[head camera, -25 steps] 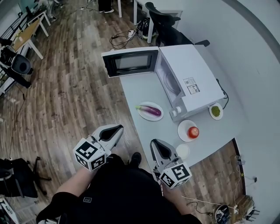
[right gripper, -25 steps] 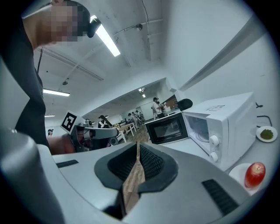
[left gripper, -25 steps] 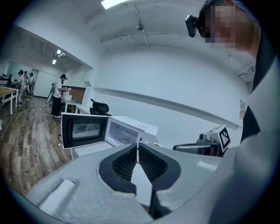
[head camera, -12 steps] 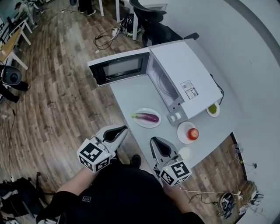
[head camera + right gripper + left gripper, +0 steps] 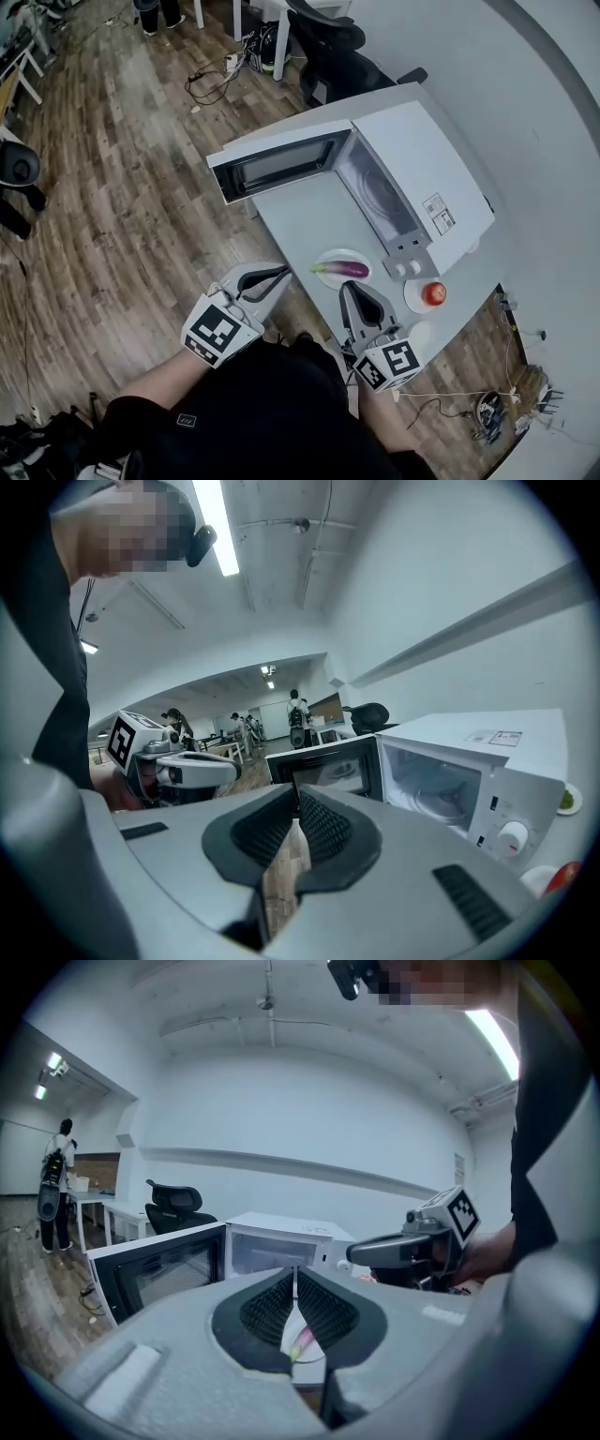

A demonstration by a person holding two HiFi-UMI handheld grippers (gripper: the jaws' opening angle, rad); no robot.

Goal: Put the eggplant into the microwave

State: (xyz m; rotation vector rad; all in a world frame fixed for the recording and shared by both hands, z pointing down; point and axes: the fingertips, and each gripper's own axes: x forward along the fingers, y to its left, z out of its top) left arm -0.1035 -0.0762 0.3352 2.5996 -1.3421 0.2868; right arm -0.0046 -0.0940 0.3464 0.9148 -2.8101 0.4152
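A purple eggplant (image 5: pixel 343 269) lies on a white plate (image 5: pixel 337 256) near the front edge of the grey table (image 5: pixel 309 211). Behind it stands the white microwave (image 5: pixel 422 178) with its door (image 5: pixel 281 164) swung wide open to the left and its cavity showing. My left gripper (image 5: pixel 279 273) hovers off the table's front left edge, shut and holding nothing; between its pads the eggplant (image 5: pixel 302 1339) shows ahead. To the right of it, my right gripper (image 5: pixel 352 286) is just short of the plate, shut and holding nothing. It faces the microwave (image 5: pixel 469 761).
A red fruit (image 5: pixel 432 293) sits on a small plate right of the eggplant, below the microwave's knobs. A black office chair (image 5: pixel 328 47) stands behind the table, with cables on the wooden floor (image 5: pixel 141 216). People stand far off in the room.
Both grippers have come forward and stand closer to the table edge and the eggplant's plate. Their jaws stayed shut. The eggplant and the microwave door have not moved.
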